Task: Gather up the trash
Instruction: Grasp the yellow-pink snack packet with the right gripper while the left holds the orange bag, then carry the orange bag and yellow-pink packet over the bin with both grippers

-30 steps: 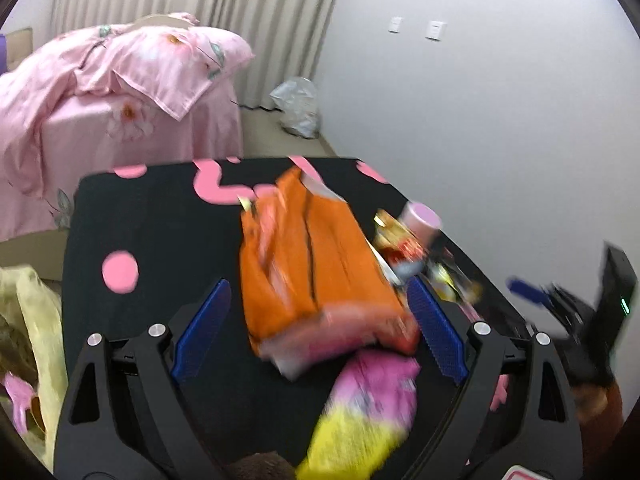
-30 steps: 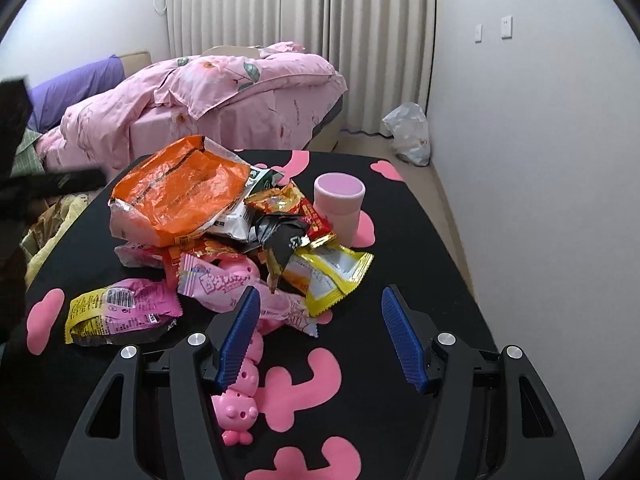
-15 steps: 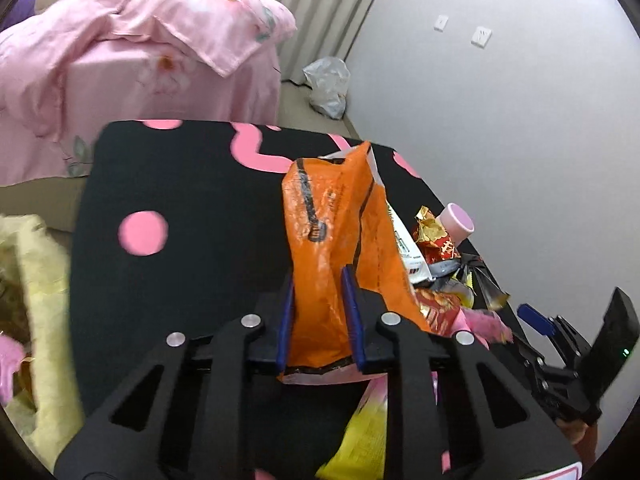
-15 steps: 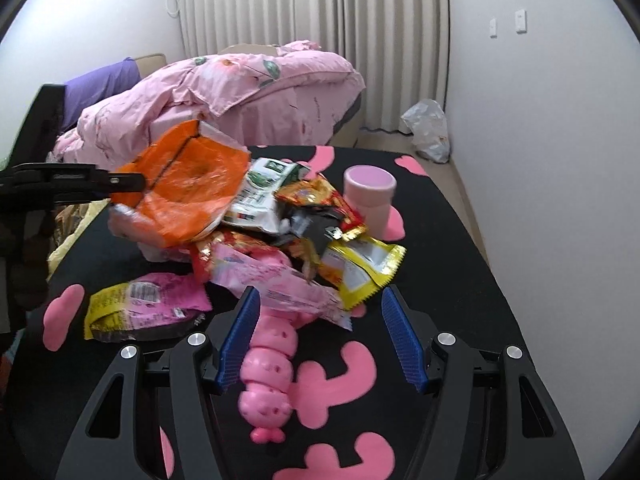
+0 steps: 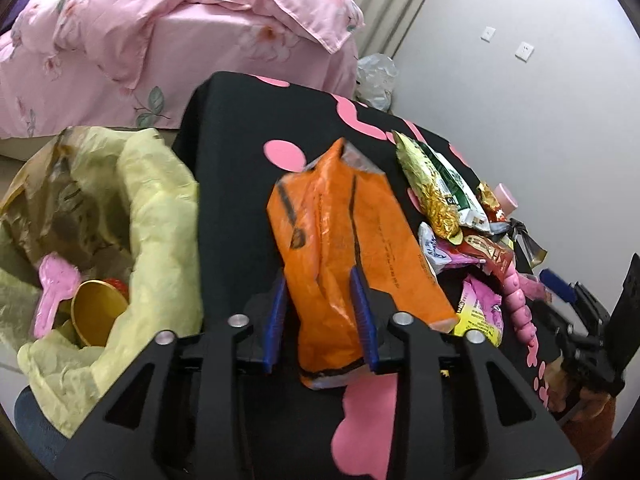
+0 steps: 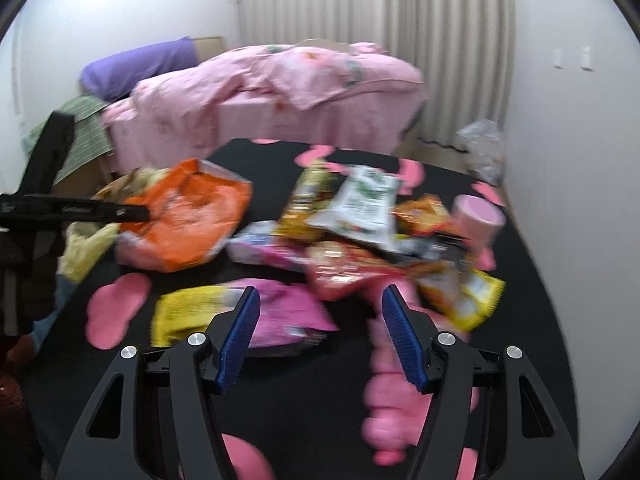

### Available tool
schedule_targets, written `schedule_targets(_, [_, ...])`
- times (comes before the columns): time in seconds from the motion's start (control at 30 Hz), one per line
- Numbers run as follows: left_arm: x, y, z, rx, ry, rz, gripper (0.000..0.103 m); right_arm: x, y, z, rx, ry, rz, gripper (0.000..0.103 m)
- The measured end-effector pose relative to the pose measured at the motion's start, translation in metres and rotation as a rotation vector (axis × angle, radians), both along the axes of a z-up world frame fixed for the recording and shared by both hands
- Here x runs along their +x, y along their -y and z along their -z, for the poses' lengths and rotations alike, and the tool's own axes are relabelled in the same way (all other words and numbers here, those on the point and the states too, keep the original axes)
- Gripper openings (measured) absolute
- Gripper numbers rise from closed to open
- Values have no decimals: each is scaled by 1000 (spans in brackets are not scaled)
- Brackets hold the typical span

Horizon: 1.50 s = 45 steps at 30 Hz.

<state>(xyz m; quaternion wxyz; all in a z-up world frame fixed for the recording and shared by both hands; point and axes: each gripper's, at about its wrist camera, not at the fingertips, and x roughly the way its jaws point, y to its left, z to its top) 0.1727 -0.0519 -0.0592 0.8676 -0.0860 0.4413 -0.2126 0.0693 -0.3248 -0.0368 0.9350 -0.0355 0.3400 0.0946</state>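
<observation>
White walls [image 6: 120, 20], pale curtains [image 6: 440, 40], pink-covered bed [image 5: 160, 40], black pink-spotted table [image 5: 232, 160].

Orange wrapper [image 5: 344, 240], pink-blotched black tablecloth [image 5: 236, 184]

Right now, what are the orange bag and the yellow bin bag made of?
The orange bag looks like thin, glossy plastic film: it crinkles and shines between the left gripper fingers. The yellow bin bag seems softer, matte, half see-through plastic, slumped in loose folds.
</observation>
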Motion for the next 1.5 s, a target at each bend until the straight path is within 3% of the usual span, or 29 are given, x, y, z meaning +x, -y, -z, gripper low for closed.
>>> schedule_targets(0.2, [-9,-13,-5,-29,33,-19,51,-3,-75,11,-105,10,-180,60])
schedule_targets(0.33, [-12,-15,-4,-42,26,-18,54,-10,-103,27,-284,0,-224,56])
schedule_targets(0.47, [-14,-19,-2,-63,17,-27,55,-23,-78,31,-337,-38,-175,56])
schedule_targets(0.63, [-16,-18,-1,-91,15,-24,55,-40,-32,37,-434,-98,-20,56])
schedule_targets(0.7, [-17,-15,-2,-89,21,-14,55,-45,-17,30,-376,-109,20,56])
schedule_targets(0.77, [-18,-13,-2,-84,26,-10,56,-45,-5,16,-238,-99,44,56])
schedule_targets(0.83, [-18,-13,-3,-85,30,-10,56,-34,6,5,-36,-106,61,56])
schedule_targets(0.93, [-20,-15,-5,-85,36,-17,57,0,15,13,207,-185,97,56])
schedule_targets(0.97, [-21,-16,-5,-85,38,-19,57,10,13,20,239,-217,111,56])
schedule_targets(1.03, [-22,-20,-7,-88,44,-27,59,29,8,32,232,-270,153,55])
schedule_targets(1.13, [-22,-28,-6,-109,39,-39,62,47,-6,43,234,-290,106,48])
schedule_targets(1.17, [-21,-29,-5,-112,34,-41,62,47,-12,45,229,-285,68,44])
schedule_targets(1.2, [-21,-29,-4,-115,30,-43,62,46,-19,43,207,-271,30,32])
schedule_targets(1.3, [-16,-27,-1,-123,19,-41,62,37,-29,42,191,-264,-50,24])
schedule_targets(1.37, [-12,-23,-2,-123,22,-32,62,28,-29,40,180,-264,-84,21])
schedule_targets(1.5, [2,-8,-3,-108,30,9,74,3,-22,35,178,-272,-117,18])
